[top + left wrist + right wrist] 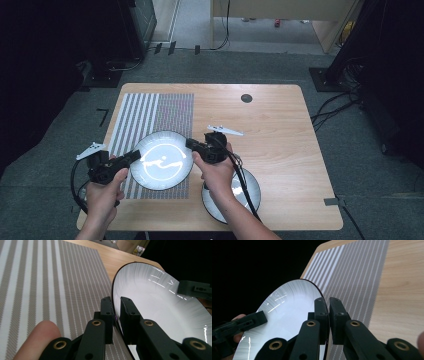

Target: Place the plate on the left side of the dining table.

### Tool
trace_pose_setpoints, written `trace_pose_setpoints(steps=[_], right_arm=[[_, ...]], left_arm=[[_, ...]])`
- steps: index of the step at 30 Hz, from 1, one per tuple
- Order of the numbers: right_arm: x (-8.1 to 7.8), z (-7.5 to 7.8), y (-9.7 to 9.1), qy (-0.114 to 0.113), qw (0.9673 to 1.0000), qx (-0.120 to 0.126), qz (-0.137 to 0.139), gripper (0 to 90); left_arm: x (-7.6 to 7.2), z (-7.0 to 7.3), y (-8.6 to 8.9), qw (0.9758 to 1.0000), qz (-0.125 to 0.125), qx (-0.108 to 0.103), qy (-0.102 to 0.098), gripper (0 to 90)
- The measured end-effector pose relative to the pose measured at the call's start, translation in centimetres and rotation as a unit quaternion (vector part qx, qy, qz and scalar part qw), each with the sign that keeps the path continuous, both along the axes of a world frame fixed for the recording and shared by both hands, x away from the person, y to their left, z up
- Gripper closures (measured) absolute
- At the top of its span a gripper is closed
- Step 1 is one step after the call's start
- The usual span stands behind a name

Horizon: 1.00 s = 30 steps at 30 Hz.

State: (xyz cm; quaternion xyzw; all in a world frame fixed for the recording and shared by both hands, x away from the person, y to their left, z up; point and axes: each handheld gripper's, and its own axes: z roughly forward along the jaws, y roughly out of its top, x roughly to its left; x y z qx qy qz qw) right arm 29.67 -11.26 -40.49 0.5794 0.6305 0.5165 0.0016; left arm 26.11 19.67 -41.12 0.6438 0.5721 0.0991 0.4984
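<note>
I hold the white plate (162, 160) over the striped mat (150, 120) by the bench's (280, 130) near-left corner, left gripper (134, 156) and right gripper (191, 143) each pinching an opposite rim; a second plate (250, 192) lies behind my right hand

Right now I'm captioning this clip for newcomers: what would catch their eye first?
The white plate over the striped placemat, each side of its rim pinched by the left gripper and the right gripper. Next, a second plate on the table near the person's right forearm.
</note>
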Motion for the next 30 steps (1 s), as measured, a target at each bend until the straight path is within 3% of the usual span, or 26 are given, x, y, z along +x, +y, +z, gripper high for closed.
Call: trace_pose_setpoints(steps=[10,15,23,30], right_arm=[[2.7,-0.3,3.5,0.004,0.9999,-0.006,0.008,86.2],[4.2,-1.1,5.3,0.007,0.9998,-0.015,0.011,86.2],[6.3,-2.4,6.7,0.008,0.9996,-0.026,0.01,86.2],[8.3,-4.8,7.3,0.028,0.9994,-0.021,0.0,86.1]], left_arm=[[2.1,-0.5,3.1,0.9996,0.024,-0.008,0.012,82.4],[3.6,-1.5,4.5,0.999,0.033,-0.006,0.03,82.4],[6.0,-3.0,5.4,0.9977,0.044,-0.008,0.052,82.2],[8.0,-4.8,5.8,0.9965,0.043,0.0,0.072,82.1]])
